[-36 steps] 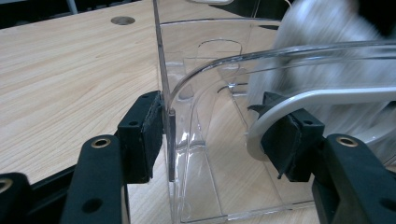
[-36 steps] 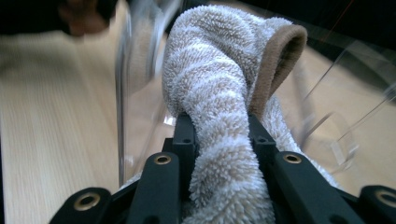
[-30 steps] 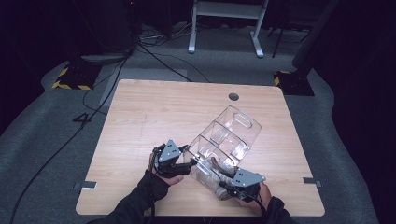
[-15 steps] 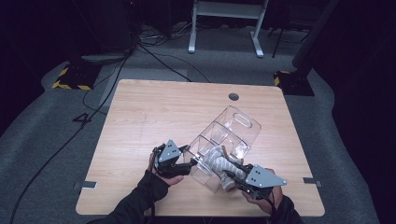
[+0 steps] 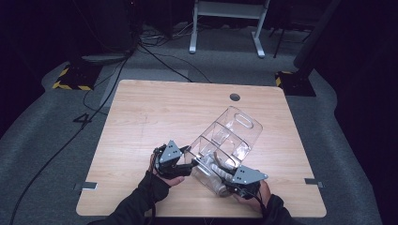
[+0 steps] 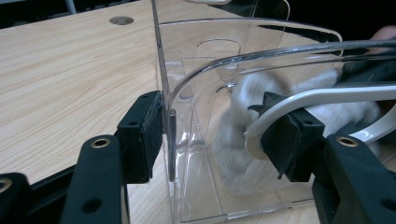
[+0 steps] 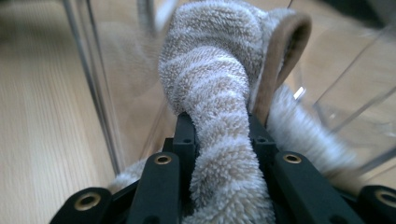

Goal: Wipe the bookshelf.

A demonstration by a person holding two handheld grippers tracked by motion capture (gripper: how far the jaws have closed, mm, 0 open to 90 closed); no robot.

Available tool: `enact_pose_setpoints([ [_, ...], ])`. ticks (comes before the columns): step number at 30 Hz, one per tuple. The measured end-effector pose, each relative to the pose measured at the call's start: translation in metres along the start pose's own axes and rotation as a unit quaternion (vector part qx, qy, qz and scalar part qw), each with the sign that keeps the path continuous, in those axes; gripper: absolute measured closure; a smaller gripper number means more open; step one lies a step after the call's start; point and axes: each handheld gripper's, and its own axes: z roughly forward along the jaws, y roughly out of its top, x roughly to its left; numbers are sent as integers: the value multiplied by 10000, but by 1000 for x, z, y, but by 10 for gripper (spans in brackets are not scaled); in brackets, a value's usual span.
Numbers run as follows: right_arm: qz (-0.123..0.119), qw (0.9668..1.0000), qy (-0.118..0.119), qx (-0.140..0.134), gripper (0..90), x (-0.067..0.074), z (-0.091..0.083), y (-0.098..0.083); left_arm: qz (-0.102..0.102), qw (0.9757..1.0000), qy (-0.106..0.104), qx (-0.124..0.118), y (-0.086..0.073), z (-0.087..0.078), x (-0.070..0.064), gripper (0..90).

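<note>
Towel and clear organizer on the desk (image 5: 141,112)

Right tongs (image 7: 219,135) pinch the towel (image 7: 215,79) inside the organizer (image 5: 225,140); left tongs (image 6: 219,135) clamp its wall.

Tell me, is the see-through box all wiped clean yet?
Not yet, it seems. The left claw already grips the clear box by its wall. The right claw, shut on a fluffy cloth, has it inside the near end. The far compartments probably remain.

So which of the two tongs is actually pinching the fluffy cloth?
The right tongs, at the organiser's near end: their jaws squeeze the rolled towel. The left tongs instead straddle the clear organiser wall.
</note>
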Motion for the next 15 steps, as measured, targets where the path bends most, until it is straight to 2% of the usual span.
enact_pose_setpoints([
  [1, -64, 9999, 1, 99, 717, 2, 3, -3, 2, 10000, -1, 2, 0, 0, 0, 418],
  [3, -31, 9998, 63, 187, 716, 3, 9, -9, 0, 10000, -5, 11, 0, 0, 0, 417],
  [5, -145, 9997, -38, 217, 717, 3, 8, -4, 1, 10000, -5, 6, 0, 0, 0, 416],
  [9, -318, 9984, -456, -128, 721, 1, -9, 13, 0, 10000, -19, -6, 0, 0, 0, 415],
  [12, -467, 9961, -619, -417, 722, -3, -21, 30, -11, 10000, -26, -18, 0, 0, -1, 414],
  [15, -471, 9941, -688, -689, 721, -7, -27, 45, -21, 10000, -38, -22, -1, 0, -1, 414],
])
